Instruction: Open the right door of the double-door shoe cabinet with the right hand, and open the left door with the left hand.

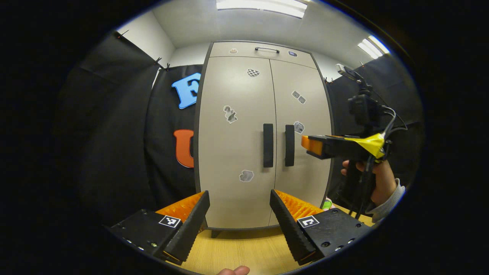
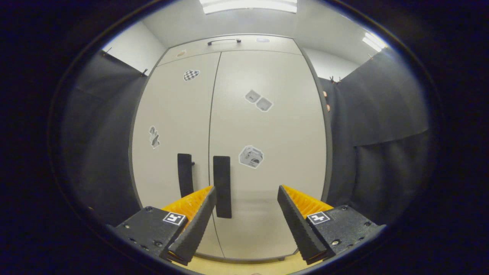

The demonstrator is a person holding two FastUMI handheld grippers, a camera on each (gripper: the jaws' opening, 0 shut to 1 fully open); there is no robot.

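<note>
**Both cabinet doors shut, two grippers open in front of them**

Black cloth walls the booth on either side, under a white ceiling with bright light panels, and a pale wooden floor runs up to the shoe cabinet. The cabinet is the landmark here: one beige unit with two tall doors, both closed flat, and a shallow top panel carrying one slim dark handle.

Counted on the cabinet: two doors, the left door and the right door; two black vertical handles, the left handle and the right handle, set just either side of the centre seam; and several small stickers scattered over the fronts, among them a chequered one high on the left door.

The left gripper is held back from the cabinet, low before the left door, its fingers spread wide with nothing between them. Both handles sit above it and apart from it.

The right gripper appears in the left gripper view as a dark body held by a hand with a grey sleeve, its tip reaching in from the cabinet's right side to just beside the right handle at handle height. In the right gripper view the right gripper is also wide open and grips nothing; the right handle stands just beyond its left finger, whether touching I cannot tell, and the left handle lies further left.
</note>
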